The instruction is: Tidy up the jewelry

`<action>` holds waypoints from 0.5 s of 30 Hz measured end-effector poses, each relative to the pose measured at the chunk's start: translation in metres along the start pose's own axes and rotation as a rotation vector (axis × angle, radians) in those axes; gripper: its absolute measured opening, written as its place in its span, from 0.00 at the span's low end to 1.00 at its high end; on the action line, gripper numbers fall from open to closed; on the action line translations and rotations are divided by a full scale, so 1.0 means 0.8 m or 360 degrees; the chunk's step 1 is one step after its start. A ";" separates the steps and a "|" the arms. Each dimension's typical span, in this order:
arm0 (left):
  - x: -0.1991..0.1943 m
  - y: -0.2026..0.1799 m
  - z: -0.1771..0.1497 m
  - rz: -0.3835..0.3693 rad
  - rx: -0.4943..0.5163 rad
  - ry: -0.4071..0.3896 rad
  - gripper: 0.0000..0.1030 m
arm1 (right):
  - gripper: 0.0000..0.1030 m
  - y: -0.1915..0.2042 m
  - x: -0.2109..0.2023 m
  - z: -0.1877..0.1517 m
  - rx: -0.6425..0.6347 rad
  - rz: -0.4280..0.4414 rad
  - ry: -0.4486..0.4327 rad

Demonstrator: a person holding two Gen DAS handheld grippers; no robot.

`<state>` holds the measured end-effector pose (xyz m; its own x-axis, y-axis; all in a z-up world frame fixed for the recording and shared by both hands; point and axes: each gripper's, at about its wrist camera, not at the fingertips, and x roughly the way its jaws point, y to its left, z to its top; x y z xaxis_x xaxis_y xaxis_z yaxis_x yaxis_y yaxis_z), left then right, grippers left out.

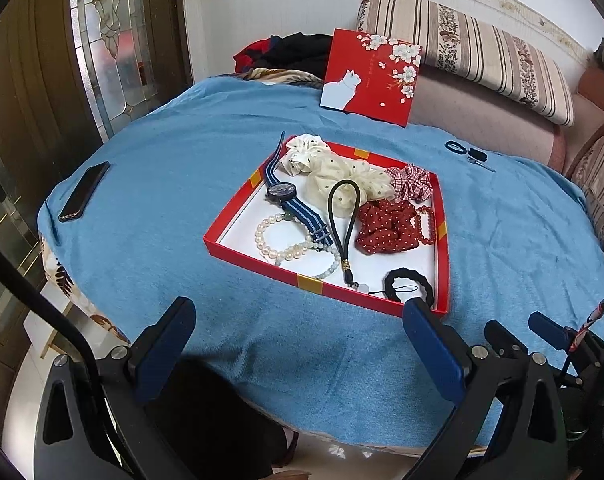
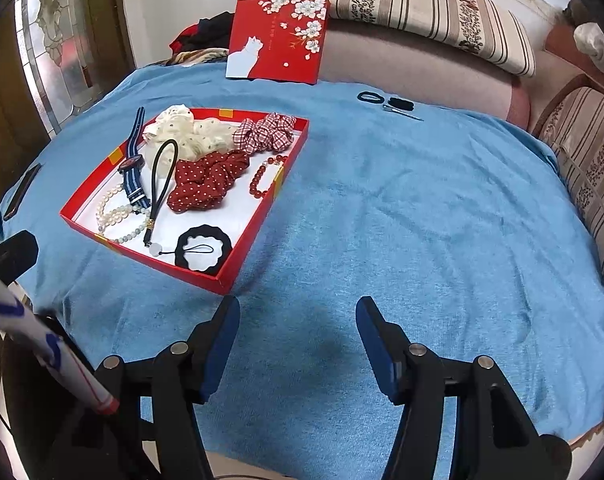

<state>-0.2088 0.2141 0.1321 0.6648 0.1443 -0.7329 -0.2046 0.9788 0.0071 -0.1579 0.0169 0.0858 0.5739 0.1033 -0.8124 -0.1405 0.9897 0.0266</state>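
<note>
Both held low over the blue cloth (image 2: 401, 220), nothing between the fingers: left gripper (image 1: 298, 320) spread wide just before the red box (image 1: 441, 248), right gripper (image 2: 298, 316) also apart, beside its near corner. Inside the box: watch (image 1: 282, 192), pearl bracelet (image 1: 278, 240), scrunchies.
</note>
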 end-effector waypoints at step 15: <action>0.006 -0.012 -0.002 -0.0008 0.0030 0.0055 1.00 | 0.64 -0.005 0.000 0.000 0.0020 0.0003 0.0010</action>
<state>-0.2052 0.2053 0.1275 0.6406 0.1346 -0.7560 -0.1878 0.9821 0.0158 -0.1576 0.0131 0.0856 0.5687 0.1046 -0.8159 -0.1317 0.9907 0.0353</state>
